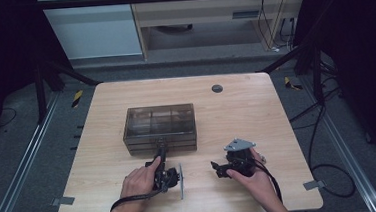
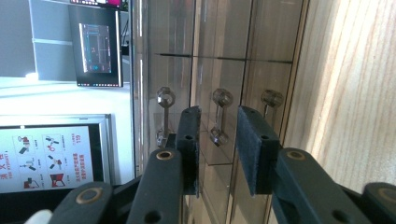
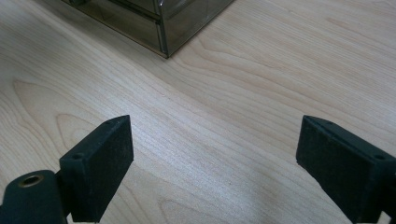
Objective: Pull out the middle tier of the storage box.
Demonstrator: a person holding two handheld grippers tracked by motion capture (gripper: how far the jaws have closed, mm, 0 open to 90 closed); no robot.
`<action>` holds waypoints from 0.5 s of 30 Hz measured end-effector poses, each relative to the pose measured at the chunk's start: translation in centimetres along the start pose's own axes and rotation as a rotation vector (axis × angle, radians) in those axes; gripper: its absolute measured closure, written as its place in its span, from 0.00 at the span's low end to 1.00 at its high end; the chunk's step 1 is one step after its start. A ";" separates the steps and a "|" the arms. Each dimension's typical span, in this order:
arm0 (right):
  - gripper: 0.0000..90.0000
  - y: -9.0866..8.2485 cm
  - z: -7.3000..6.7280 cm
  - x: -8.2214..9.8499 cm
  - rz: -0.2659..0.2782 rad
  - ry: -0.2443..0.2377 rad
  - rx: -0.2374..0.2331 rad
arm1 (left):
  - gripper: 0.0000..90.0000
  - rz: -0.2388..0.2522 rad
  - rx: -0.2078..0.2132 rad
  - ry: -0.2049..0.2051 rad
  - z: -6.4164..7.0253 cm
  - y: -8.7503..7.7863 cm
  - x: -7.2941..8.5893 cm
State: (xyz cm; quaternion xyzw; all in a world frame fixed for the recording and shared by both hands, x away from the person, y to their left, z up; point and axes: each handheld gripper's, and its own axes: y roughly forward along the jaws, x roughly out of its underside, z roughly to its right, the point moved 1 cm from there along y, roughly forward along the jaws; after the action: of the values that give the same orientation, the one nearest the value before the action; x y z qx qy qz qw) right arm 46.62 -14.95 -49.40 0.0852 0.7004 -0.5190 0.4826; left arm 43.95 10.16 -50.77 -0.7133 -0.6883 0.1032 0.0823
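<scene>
Item: smoked clear drawer box, mid-surface, long axis side to side, knobbed front facing us. We judge it rigid, light, slippery plastic, likely to slide when pulled; best taken by a drawer knob. Left tongs, at the box front, stand parted about the middle knob, not yet closed. Right tongs, right of the box, gape wide over bare wood.

It looked like a lab recording bay: a pale wooden table stood on grey floor between metal floor rails, ringed by black curtains, trailing cables and a lit monitor.
</scene>
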 end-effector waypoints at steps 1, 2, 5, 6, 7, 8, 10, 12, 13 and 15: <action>0.13 0.0 0.0 0.0 -0.002 0.003 -0.001 | 0.79 0.004 -0.003 0.000 0.0 0.1 0.0; 0.13 0.0 0.0 0.0 -0.003 0.004 -0.001 | 0.80 0.000 -0.003 -0.001 0.0 0.1 0.1; 0.13 0.0 0.0 0.0 -0.007 0.003 0.001 | 0.80 -0.011 -0.004 0.012 0.0 0.4 0.1; 0.13 0.0 -0.1 0.0 -0.005 0.001 0.000 | 0.81 -0.007 -0.005 0.009 0.1 0.5 0.2; 0.13 0.1 -0.1 0.0 -0.005 -0.002 -0.001 | 0.81 -0.013 -0.002 0.011 0.2 0.6 0.1; 0.13 0.1 -0.1 0.1 -0.007 -0.001 -0.001 | 0.81 -0.013 -0.002 0.015 0.2 0.7 0.0; 0.13 0.1 -0.1 0.1 -0.010 0.000 -0.001 | 0.82 -0.007 -0.009 0.032 0.3 0.8 -0.1; 0.13 0.1 -0.1 0.1 -0.012 -0.001 -0.001 | 0.82 -0.011 -0.008 0.042 0.4 0.9 -0.3; 0.13 0.2 -0.1 0.1 -0.012 -0.002 -0.001 | 0.83 -0.012 -0.009 0.045 0.4 0.9 -0.3; 0.13 0.2 -0.1 0.1 -0.015 -0.009 0.000 | 0.84 -0.011 -0.012 0.040 0.5 1.0 -0.4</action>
State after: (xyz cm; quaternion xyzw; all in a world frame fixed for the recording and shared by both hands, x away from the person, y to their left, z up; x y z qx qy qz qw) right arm 46.63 -14.84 -49.62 0.0776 0.6988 -0.5231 0.4818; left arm 44.78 9.72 -51.52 -0.7119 -0.6911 0.0842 0.0926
